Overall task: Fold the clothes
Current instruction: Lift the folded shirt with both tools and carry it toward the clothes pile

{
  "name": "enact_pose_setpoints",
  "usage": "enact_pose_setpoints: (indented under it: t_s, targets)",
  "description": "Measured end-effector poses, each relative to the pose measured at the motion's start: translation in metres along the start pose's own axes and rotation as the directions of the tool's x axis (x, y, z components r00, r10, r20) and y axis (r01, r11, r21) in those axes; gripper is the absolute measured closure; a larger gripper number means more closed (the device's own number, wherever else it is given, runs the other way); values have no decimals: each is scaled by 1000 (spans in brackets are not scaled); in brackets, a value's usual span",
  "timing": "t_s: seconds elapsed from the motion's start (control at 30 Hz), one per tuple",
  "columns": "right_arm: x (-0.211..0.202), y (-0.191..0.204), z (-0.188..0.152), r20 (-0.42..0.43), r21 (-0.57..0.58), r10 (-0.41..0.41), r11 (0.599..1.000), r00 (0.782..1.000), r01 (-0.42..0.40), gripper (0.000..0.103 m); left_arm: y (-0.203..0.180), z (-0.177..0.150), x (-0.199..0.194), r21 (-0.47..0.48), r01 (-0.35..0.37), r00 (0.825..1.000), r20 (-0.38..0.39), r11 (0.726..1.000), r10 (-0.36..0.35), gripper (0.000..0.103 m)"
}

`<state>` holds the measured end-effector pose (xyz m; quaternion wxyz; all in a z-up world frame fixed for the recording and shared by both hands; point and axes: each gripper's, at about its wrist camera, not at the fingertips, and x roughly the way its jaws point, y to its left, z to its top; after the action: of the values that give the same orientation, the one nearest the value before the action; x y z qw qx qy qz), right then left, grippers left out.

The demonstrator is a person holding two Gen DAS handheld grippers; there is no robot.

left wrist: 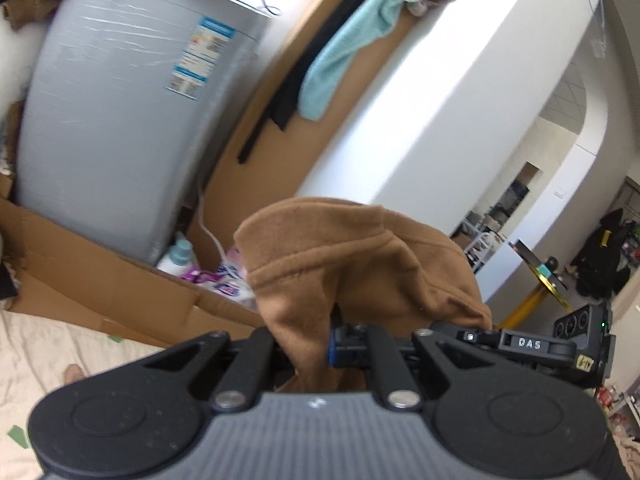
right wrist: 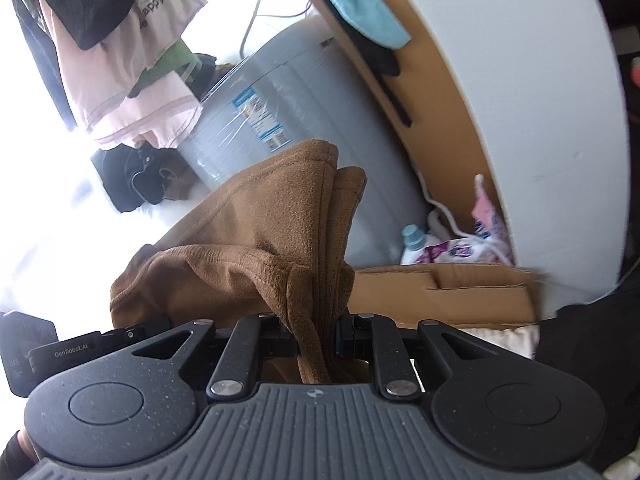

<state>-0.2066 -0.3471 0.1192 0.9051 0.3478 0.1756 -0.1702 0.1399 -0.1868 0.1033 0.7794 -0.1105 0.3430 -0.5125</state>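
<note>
A brown fleece garment [left wrist: 352, 264] is pinched in my left gripper [left wrist: 310, 344], which is shut on a bunched edge and holds it up in the air. My right gripper [right wrist: 318, 336] is shut on another bunched part of the same brown garment [right wrist: 256, 232], which stands up in folds above the jaws. In the left wrist view the right gripper's body [left wrist: 560, 348] shows close at the right. In the right wrist view the left gripper's body [right wrist: 60, 352] shows at the lower left. Both hold the cloth raised, close side by side.
A grey washing machine [left wrist: 120, 120] stands ahead, with a cardboard box [left wrist: 120, 292], detergent bottle [right wrist: 412, 240] and bags beside it. A teal towel [left wrist: 360, 40] hangs on a wooden board by a white wall [left wrist: 460, 100]. Pink clothes [right wrist: 132, 72] hang at upper left. Beige bedding [left wrist: 48, 352] lies below.
</note>
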Motion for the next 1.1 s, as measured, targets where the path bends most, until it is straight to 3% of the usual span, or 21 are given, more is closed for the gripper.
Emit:
enact_pose_setpoints:
  t_s: [0.3,0.7,0.97,1.1]
  targets:
    - [-59,-52,-9,44,12,-88,996,995,88,88,-38,-30,47,4,104,993,-55,995,-104,96]
    - [-104,-106,-28,94,-87,-207,973,974,215,88,-61,-73,113,37,230,970,-94,973,-225,96]
    - [-114,-141,-30,75,-114,-239,962,968,247,88,-60,-92,157,77,299,945,-166,951,-283,96]
    - [-111,-158,-33,57,-117,-282,951,958,287,87,-58,-106,183,80,349,923,-203,934,-327,96]
